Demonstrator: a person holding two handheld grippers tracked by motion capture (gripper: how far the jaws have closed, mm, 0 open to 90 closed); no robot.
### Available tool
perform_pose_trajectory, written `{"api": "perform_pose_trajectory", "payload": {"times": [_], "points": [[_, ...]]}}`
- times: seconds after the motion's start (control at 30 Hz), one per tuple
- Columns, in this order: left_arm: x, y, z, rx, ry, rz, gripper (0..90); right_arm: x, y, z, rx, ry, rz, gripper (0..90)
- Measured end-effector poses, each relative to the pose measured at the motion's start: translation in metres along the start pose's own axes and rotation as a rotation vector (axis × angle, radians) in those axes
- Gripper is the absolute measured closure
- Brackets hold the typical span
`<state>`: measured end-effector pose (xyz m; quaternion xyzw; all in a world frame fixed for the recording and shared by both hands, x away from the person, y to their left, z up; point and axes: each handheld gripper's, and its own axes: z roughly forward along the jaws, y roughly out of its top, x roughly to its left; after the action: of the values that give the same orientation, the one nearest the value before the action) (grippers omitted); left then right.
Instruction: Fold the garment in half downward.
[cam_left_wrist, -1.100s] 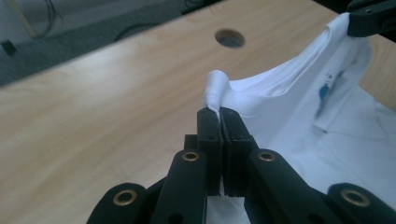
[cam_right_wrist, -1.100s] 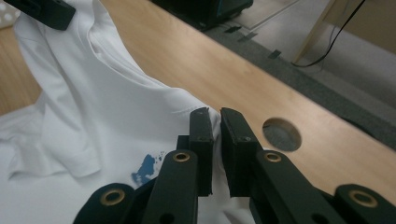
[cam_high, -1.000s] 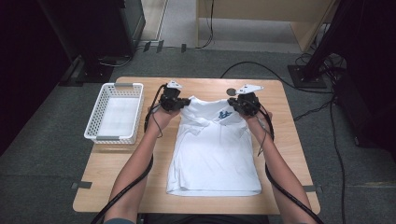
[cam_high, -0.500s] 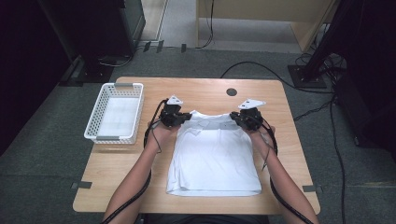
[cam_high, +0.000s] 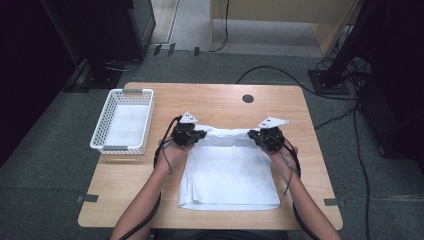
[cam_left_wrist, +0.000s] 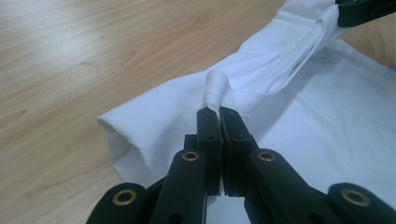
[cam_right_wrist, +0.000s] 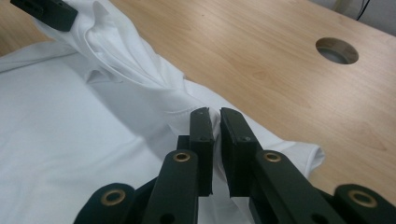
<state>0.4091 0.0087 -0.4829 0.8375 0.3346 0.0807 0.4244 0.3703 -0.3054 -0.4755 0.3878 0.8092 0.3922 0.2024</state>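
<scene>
From above, each hand hides its pinch, but the gripper views reveal the left hand-held gripper (cam_left_wrist: 219, 112) and the right hand-held gripper (cam_right_wrist: 217, 114) clenched on the far fold of the white shirt (cam_high: 230, 172) lying mid-counter (cam_high: 210, 102).

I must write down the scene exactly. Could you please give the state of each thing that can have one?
white shirt: partly folded, flat on the table, far edge lifted by both claws
left claw: shut on the shirt
right claw: shut on the shirt
white basket: upright, holds only a white liner
</scene>
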Motion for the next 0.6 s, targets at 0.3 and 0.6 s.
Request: {"api": "perform_pose_trajectory", "payload": {"times": [0.3, 0.6], "points": [[-0.011, -0.013, -0.01, -0.011, -0.009, 0.004, 90.0, 0.012, -0.014, -0.006, 0.013, 0.025, 0.004, 84.8], [-0.02, -0.024, -0.018, 0.016, -0.014, 0.016, 90.0, 0.027, -0.023, -0.014, 0.023, 0.05, -0.007, 84.8]]}}
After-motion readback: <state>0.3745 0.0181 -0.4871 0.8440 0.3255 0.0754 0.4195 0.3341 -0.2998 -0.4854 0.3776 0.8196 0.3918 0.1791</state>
